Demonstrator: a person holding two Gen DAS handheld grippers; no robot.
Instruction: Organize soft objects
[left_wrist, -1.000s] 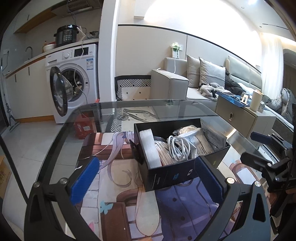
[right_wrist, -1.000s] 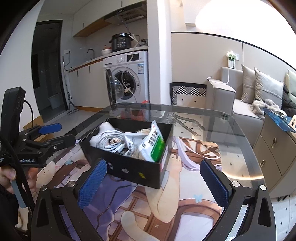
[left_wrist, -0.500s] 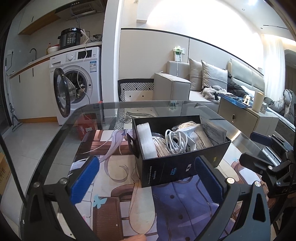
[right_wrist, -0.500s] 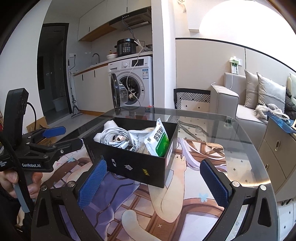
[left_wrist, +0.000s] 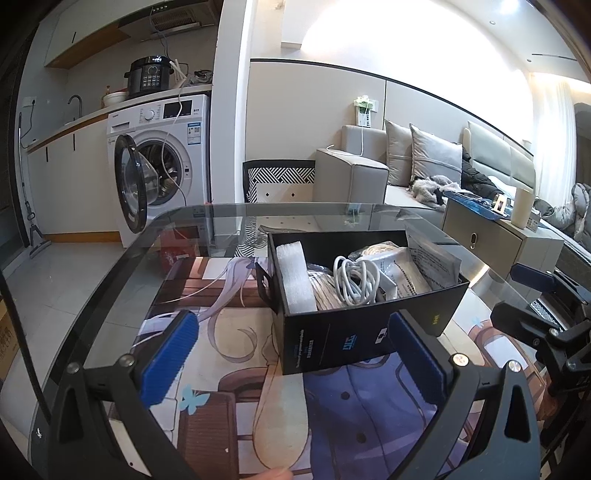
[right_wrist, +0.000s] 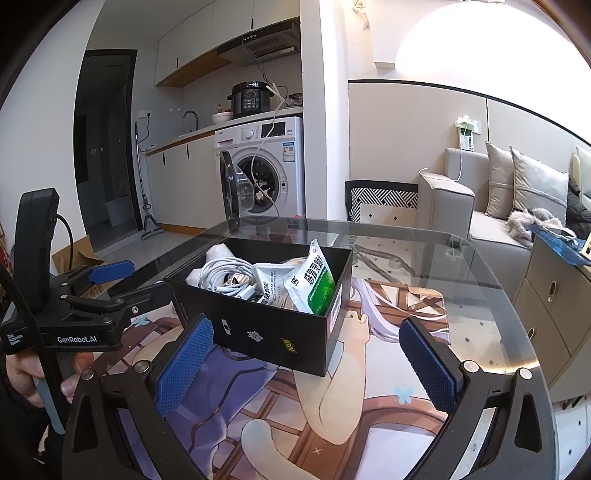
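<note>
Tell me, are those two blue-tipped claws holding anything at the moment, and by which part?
Nothing is held. The left gripper and right gripper are both open and empty, just short of the black box of cables and packets.

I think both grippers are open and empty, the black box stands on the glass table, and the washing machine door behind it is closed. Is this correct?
Not quite: the washing machine door is open, swung out to the left, as the right wrist view shows. The rest holds: the left gripper and right gripper are open and empty, and the black box stands on the glass table.
</note>
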